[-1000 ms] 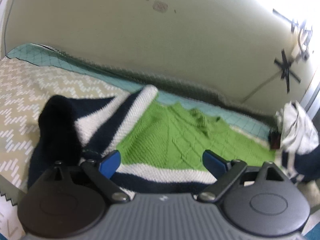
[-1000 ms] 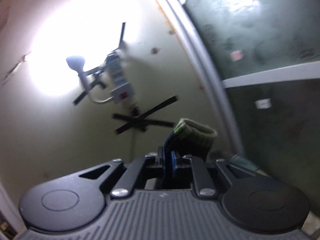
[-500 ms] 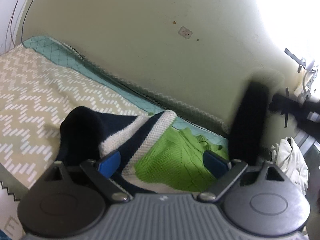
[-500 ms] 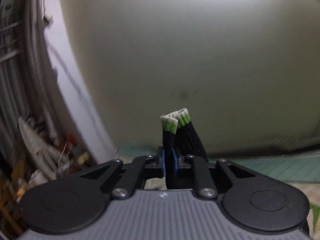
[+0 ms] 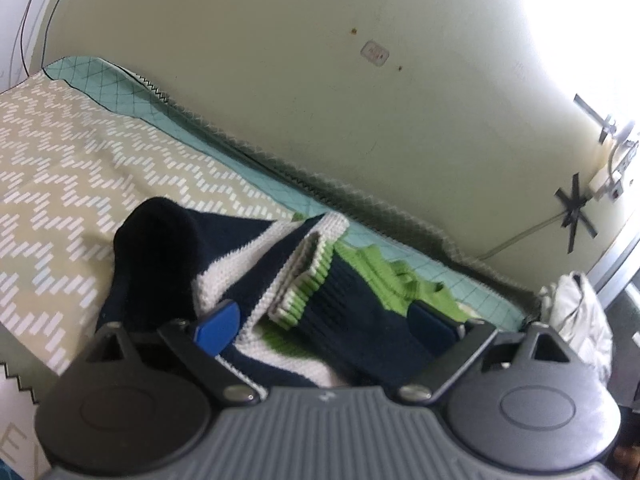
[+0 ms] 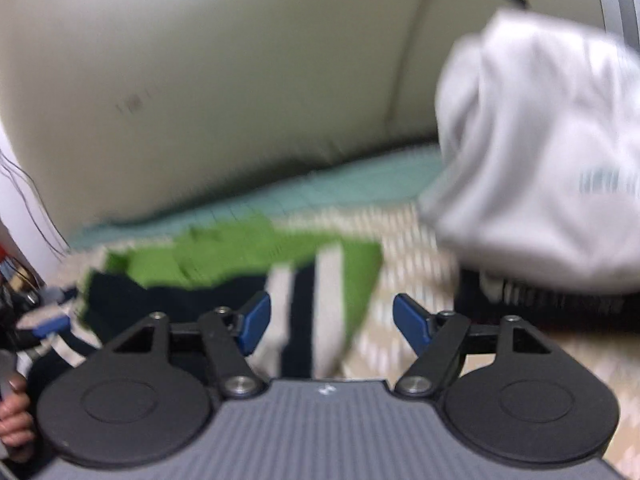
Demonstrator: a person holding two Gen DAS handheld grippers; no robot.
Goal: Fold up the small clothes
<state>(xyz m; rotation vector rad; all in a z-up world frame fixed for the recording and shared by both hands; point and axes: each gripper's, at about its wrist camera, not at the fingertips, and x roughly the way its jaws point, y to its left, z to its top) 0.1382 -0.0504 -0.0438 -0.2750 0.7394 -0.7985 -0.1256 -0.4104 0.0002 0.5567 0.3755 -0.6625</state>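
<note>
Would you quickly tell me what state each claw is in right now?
Left claw: open, holding nothing, over the sweater.
Right claw: opening, nothing gripped.

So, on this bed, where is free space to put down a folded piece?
Free: the zigzag bedspread left of the striped sweater, bordered by the teal edge strip along the wall. Crowded: the right end, where the white clothes pile sits near the sweater.

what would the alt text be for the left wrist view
A green, navy and white knitted sweater lies on a zigzag-patterned bedspread, one sleeve folded across its body with the ribbed cuff on top. The open left tongs hover over it, gripping nothing. A pale wall is behind and white cloth at right.
</note>
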